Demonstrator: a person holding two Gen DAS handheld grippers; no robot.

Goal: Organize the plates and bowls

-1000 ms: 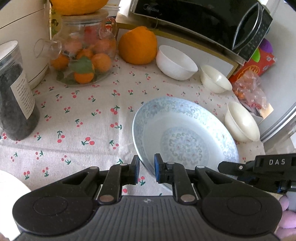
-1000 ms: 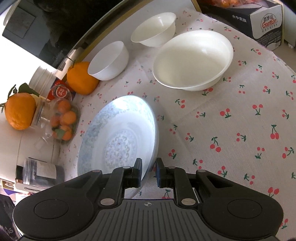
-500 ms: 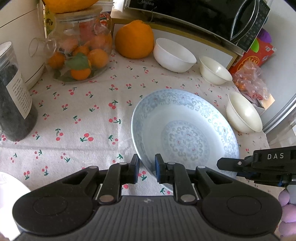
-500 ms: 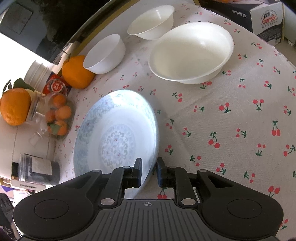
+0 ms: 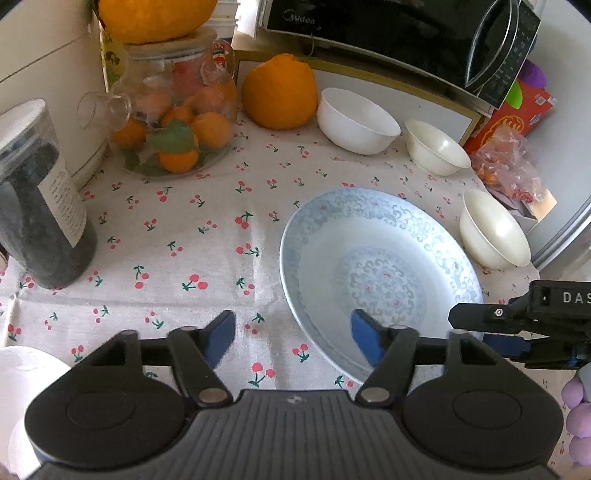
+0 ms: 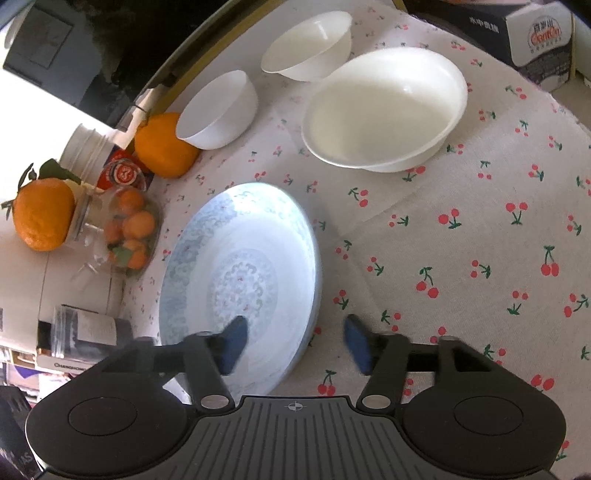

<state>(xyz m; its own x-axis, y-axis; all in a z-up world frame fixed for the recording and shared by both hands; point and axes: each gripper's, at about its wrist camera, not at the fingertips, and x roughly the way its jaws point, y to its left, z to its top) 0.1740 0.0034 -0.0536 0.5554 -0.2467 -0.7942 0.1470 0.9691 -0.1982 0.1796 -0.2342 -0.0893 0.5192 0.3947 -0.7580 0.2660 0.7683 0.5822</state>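
A blue-patterned plate (image 5: 380, 273) lies flat on the cherry-print tablecloth (image 5: 184, 240); it also shows in the right wrist view (image 6: 240, 280). My left gripper (image 5: 291, 338) is open, its jaws on either side of the plate's near left rim. My right gripper (image 6: 293, 343) is open, its jaws on either side of the plate's right rim. Three white bowls stand beyond: a round one (image 5: 356, 120), a small one (image 5: 436, 147) and a cream one (image 5: 493, 232), which looks large in the right wrist view (image 6: 384, 107).
A glass jar of oranges (image 5: 173, 122), a big orange (image 5: 279, 96) and a dark canister (image 5: 37, 199) stand at the left and back. A microwave (image 5: 406, 33) is behind. A white dish (image 5: 26, 376) sits at the near left. A carton (image 6: 535, 40) stands far right.
Both grippers have opened from shut and let go of the plate's rim. The plate, tilted before, now lies flat on the cloth.
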